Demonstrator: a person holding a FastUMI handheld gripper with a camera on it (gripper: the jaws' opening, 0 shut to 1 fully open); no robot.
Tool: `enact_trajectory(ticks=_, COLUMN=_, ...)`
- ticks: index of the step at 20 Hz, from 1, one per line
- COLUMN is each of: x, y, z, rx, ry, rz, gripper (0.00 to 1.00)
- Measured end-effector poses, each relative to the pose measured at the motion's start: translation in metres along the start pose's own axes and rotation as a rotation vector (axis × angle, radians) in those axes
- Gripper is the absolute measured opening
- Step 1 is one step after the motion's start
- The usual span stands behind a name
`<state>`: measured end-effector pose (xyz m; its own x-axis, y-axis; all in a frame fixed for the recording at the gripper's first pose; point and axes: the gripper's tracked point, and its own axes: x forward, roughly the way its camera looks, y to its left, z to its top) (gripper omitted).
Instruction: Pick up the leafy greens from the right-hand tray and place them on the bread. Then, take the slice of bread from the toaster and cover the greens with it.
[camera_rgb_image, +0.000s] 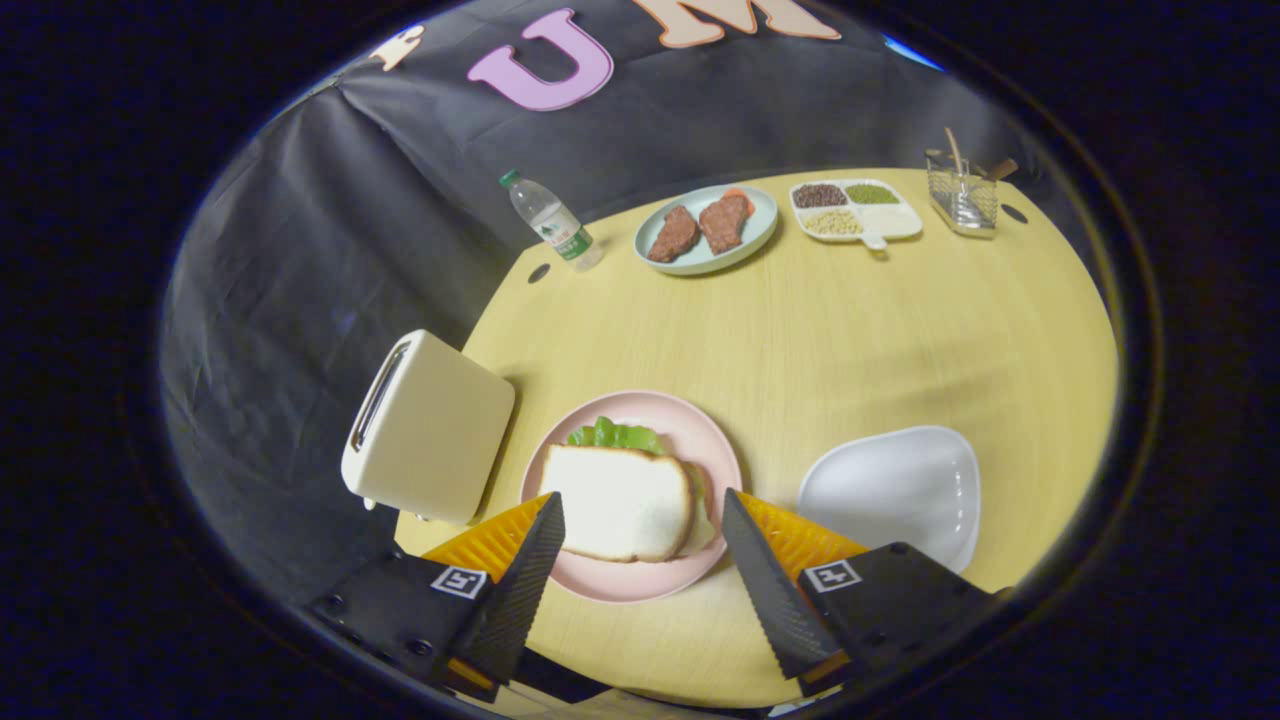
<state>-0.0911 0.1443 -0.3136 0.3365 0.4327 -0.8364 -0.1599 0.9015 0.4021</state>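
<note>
A pink plate (700, 440) sits just ahead of my fingers. On it lies a stack: a bottom slice of bread (703, 515) peeking out on the right, leafy greens (615, 436) showing at the far edge, and a top slice of bread (615, 500) covering them. My gripper (640, 505) is open, its fingers standing apart on either side of the sandwich and above it, holding nothing. The cream toaster (430, 430) stands left of the plate. The white tray (895, 490) on the right holds nothing.
Far across the wooden table (850, 340) are a water bottle (553, 222), a pale blue plate (660, 262) with two pieces of meat, a divided dish of beans (855, 210) and a clear holder with sticks (963, 195).
</note>
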Motion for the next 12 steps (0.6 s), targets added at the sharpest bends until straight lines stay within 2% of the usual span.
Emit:
enact_trajectory(ticks=6, x=-0.055, y=-0.030, z=0.033, rx=-0.087, ry=-0.189, rz=-0.040, gripper=1.00)
enact_trajectory(ticks=12, x=-0.109, y=-0.073, z=0.074, rx=-0.082, ry=-0.426, rz=-0.132, gripper=1.00)
